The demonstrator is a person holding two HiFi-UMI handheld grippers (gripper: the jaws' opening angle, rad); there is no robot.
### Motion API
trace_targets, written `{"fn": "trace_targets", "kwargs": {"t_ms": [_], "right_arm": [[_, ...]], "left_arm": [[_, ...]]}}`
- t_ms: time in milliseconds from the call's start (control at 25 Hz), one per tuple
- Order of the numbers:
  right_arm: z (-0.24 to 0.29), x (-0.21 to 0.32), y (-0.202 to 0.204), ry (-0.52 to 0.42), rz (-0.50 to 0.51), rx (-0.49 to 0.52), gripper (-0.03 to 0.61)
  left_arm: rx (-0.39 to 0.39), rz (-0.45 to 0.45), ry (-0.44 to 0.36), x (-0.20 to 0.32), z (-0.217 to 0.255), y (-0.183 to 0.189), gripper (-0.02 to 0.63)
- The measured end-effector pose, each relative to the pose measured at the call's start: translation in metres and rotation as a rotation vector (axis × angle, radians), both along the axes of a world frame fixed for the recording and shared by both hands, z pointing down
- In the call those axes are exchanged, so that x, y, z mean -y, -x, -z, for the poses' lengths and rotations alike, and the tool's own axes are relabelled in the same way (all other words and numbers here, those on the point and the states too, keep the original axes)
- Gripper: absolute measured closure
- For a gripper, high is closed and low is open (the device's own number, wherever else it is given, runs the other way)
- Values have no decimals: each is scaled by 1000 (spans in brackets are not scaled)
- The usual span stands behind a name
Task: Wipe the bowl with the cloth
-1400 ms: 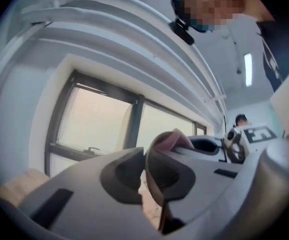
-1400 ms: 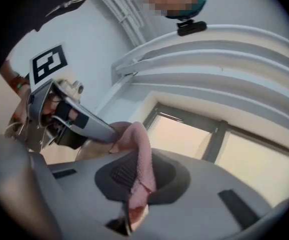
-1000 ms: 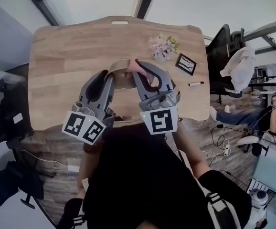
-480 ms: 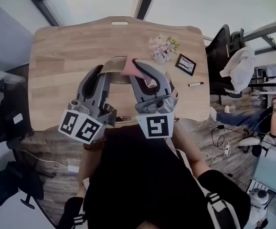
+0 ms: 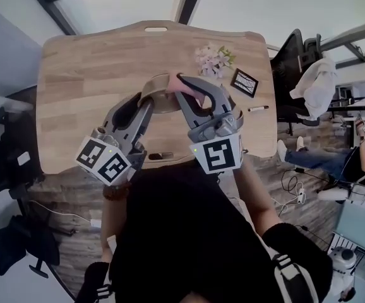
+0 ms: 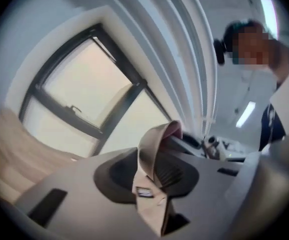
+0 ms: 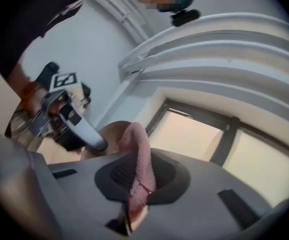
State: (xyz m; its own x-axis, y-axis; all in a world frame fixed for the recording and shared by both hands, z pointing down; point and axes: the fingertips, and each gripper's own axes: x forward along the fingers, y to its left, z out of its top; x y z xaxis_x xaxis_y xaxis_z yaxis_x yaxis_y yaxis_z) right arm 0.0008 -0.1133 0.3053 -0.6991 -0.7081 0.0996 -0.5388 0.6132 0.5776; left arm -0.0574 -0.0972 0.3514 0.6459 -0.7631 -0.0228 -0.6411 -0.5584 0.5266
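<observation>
- Your left gripper has the tan bowl by its rim, which stands on edge between the fingers and touches both. Those fingers have just been opening a little.
- Your right gripper's fingers are pressed together on the pink cloth, which folds over their tips.
- The cloth lies against the bowl's right side, just beside your left gripper.
- The bowl is tilted over the middle of the wooden desk.
- Far right on the desk lie flowers, a small dark frame and a pen, well apart from the bowl.
</observation>
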Motion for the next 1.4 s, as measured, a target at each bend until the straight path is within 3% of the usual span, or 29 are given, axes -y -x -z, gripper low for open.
{"fn": "trace_targets", "kwargs": {"t_ms": [80, 120, 160, 320, 480, 600, 680, 720, 800, 880, 960, 1000, 1040, 1080, 1120, 1200, 1400], "right_arm": [[-9, 0, 6, -32, 58, -141, 558], [-9, 0, 9, -37, 71, -159, 557], [-7, 0, 10, -38, 73, -154, 557], [9, -3, 13, -8, 56, -19, 554], [12, -8, 12, 75, 12, 145, 543], [22, -10, 8, 25, -65, 263, 543], [24, -12, 4, 5, -101, 303, 545], [22, -10, 2, 12, -107, 299, 545], [12, -4, -4, 44, -91, 237, 549], [-1, -1, -6, 33, -37, 76, 552], [-14, -5, -1, -14, 42, -115, 555], [-19, -9, 3, -31, 73, -178, 555], [-23, -11, 5, -37, 85, -202, 555], [-25, -13, 5, -31, 80, -190, 555], [-24, -13, 5, -18, 63, -151, 555], [-22, -14, 2, 10, 19, -50, 553], [-11, -16, 3, -18, -92, 91, 549]], "left_arm": [[286, 28, -42, 4, -4, -2, 531], [352, 49, -46, 6, -4, -1, 553], [349, 67, -40, 9, -1, 1, 563], [42, 153, -32, 11, 18, 14, 565], [-367, 210, 18, 10, 22, 27, 541], [-657, 234, 77, 8, 17, 28, 541], [-751, 233, 98, 8, 15, 25, 535], [-730, 218, 101, 8, 13, 21, 532], [-563, 152, 97, 10, 5, 11, 519], [-323, 73, 99, 9, -7, -1, 509], [-32, 38, 76, 9, -21, -11, 476], [106, 38, 52, 9, -25, -15, 487], [206, 46, 33, 9, -28, -16, 561], [248, 58, 28, 10, -29, -17, 581], [230, 69, 35, 11, -28, -16, 586], [83, 96, 64, 14, -23, -11, 581], [-457, 173, 183, 16, -17, 3, 540]]}}
